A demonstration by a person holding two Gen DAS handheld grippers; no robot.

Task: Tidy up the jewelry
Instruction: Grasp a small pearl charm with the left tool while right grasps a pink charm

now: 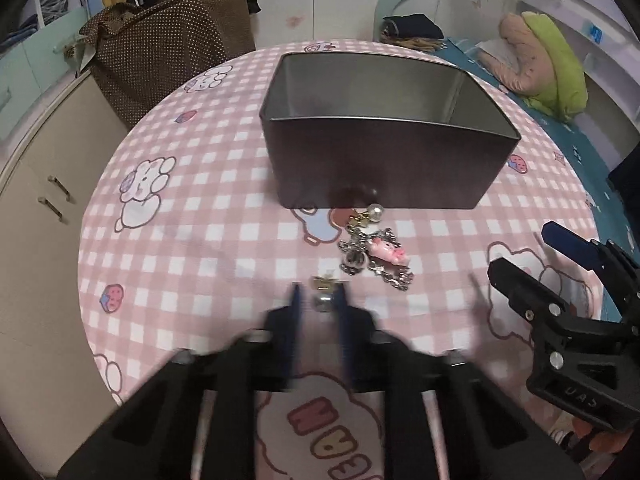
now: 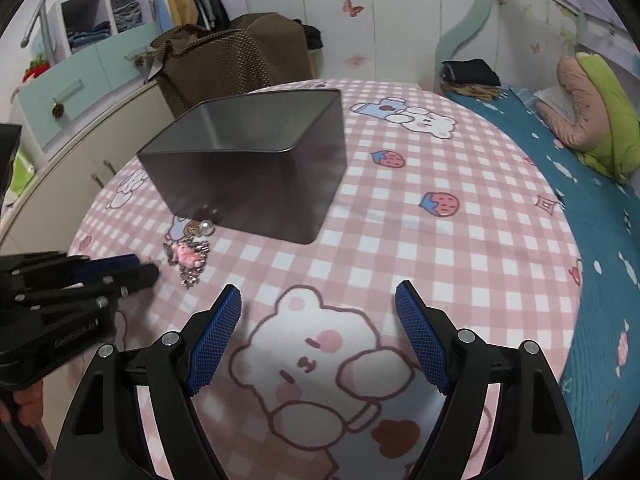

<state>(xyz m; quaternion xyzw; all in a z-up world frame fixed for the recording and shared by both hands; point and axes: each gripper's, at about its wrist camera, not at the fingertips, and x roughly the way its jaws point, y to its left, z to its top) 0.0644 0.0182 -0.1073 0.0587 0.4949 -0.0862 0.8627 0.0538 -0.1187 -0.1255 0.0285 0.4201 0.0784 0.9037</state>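
Note:
A dark open metal box stands on the pink checked table; it also shows in the right wrist view. In front of it lie a pearl earring, a pink pig charm on a silver chain and a small gold and silver earring. My left gripper is nearly closed around that small earring, blurred by motion. In the right wrist view the left gripper points at the pink charm. My right gripper is open and empty over the bear print.
A brown dotted bag sits behind the table on the left, above a beige cabinet. A bed with a blue sheet and a green and pink pillow runs along the right side.

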